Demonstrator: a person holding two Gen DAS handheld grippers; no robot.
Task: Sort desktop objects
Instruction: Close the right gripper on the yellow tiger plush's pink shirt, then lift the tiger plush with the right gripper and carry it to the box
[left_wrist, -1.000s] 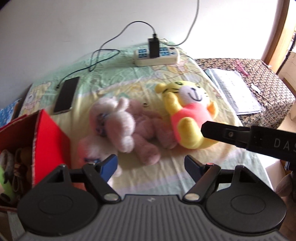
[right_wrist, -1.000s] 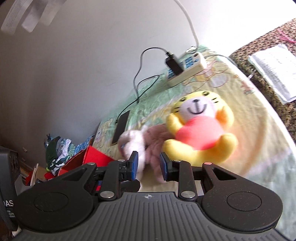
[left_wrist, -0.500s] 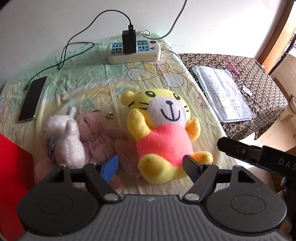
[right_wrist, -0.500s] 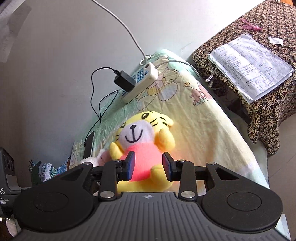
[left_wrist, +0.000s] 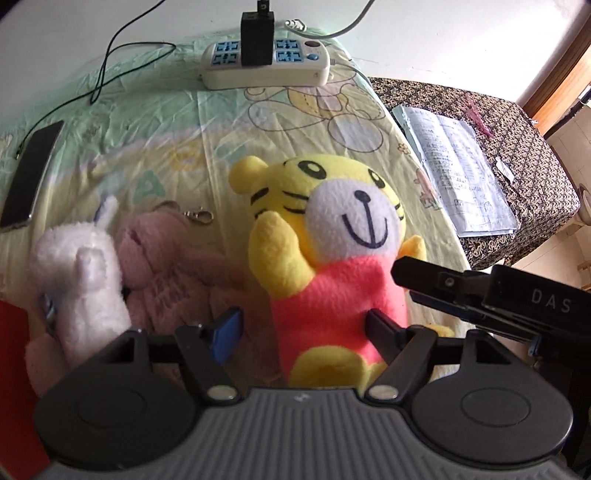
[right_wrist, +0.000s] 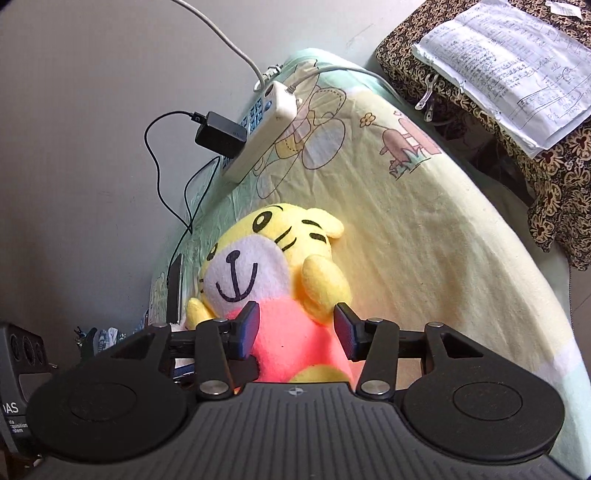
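- Tiger plush (left_wrist: 332, 266) lies on its back on the cartoon-print sheet (left_wrist: 155, 122), head toward 12 o'clock, feet toward 6. Long axis runs 12–6 in the left wrist view, tilted slightly toward 1.
- Left gripper (left_wrist: 304, 326): jaws wide apart, nothing held. The pink torso sits between them, nearer the 3 o'clock finger; whether it touches that finger I cannot tell.
- Right gripper (right_wrist: 295, 328): jaws apart, narrower gap than the left, bracketing the tiger plush (right_wrist: 280, 295) at chest level. Contact with the fabric not resolvable; not clamped.
- In the left view the right tool enters from 3 o'clock across the toy's flank, so both tools converge on the same torso.
- Judgement: right gripper is nearer a grasp; its closing line crosses the long axis, a good pinch across the belly. Soft body will compress, so expect a deep squeeze.
- Neighbours: white plush (left_wrist: 85, 273) and pink plush (left_wrist: 162, 266) at 9 o'clock, pink just beside the tiger's arm. Red box (left_wrist: 16, 387) edge at 8 o'clock, the likely bin.
- Phone (left_wrist: 31, 177) at 10, power strip (left_wrist: 266, 62) at 12, papers (left_wrist: 458, 166) at 2: well apart.
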